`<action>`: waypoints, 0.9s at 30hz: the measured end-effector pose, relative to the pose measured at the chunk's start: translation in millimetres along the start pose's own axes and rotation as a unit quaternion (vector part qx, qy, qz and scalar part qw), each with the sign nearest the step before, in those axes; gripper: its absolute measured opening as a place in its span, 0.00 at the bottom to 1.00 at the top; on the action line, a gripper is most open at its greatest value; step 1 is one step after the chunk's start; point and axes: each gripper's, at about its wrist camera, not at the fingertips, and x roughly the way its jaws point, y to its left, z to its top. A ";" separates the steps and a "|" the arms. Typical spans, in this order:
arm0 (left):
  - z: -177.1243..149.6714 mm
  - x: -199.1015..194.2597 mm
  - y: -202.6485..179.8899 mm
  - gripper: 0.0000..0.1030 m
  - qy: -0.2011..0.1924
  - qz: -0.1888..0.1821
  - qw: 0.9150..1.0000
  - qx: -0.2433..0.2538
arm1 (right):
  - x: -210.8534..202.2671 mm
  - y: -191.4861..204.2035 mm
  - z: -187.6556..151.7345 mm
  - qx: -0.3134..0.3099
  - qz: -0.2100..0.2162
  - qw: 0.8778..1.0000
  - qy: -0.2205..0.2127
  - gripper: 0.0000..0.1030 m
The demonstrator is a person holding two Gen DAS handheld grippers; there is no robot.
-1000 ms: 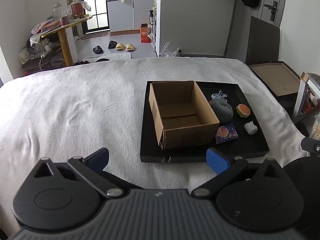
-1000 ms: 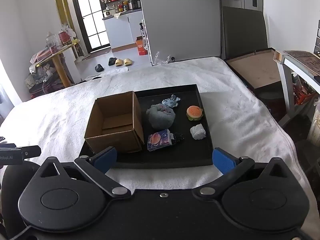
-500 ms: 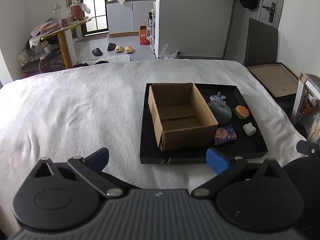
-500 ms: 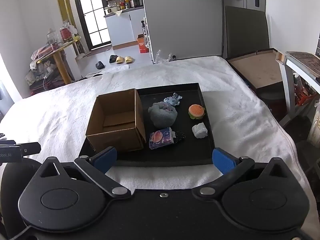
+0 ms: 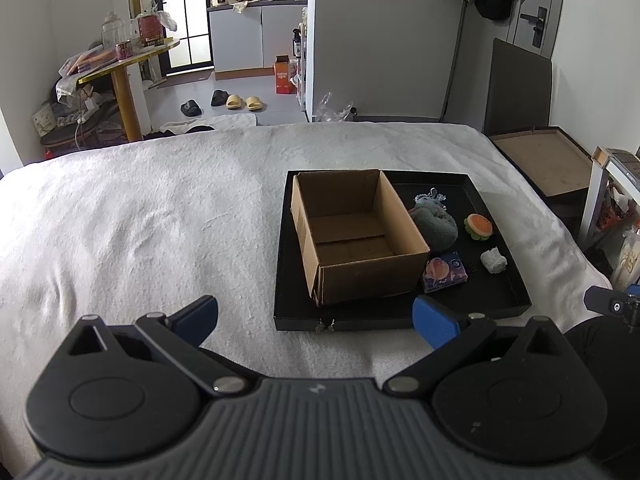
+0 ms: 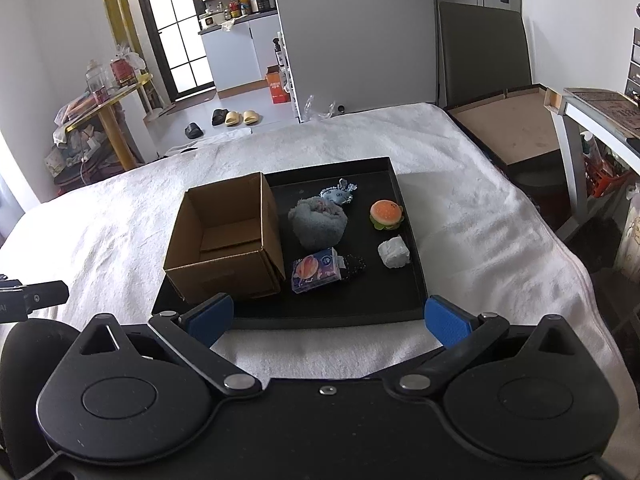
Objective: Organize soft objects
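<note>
Both grippers, left [image 5: 314, 318] and right [image 6: 326, 316], hang spread wide and empty short of the black tray [image 6: 416, 240]. Cardboard box [image 6: 224, 240] sits empty; grey plush [image 6: 318, 226], burger toy [image 6: 386, 214], tissue pack [image 6: 316, 270] (likely staged for loading) lie beside it.

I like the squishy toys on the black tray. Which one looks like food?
The little hamburger toy, on the tray's right side. Its orange bun and green edge mark it out; the others are a grey fluffy lump, a white lump and a tissue pack.
</note>
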 end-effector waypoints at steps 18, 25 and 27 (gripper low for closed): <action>0.2 -2.5 -4.4 1.00 -0.005 -0.002 1.000 -0.003 | -2.9 -0.2 1.3 -0.003 -0.002 1.000 -0.002 1.00; -0.5 -2.9 1.7 1.00 -0.003 0.000 1.000 -0.007 | -3.3 0.4 1.6 -0.004 -0.002 1.000 -0.003 1.00; 0.1 -3.5 2.9 1.00 -0.004 -0.001 1.000 -0.008 | -2.9 0.6 1.8 -0.005 -0.003 1.000 -0.003 1.00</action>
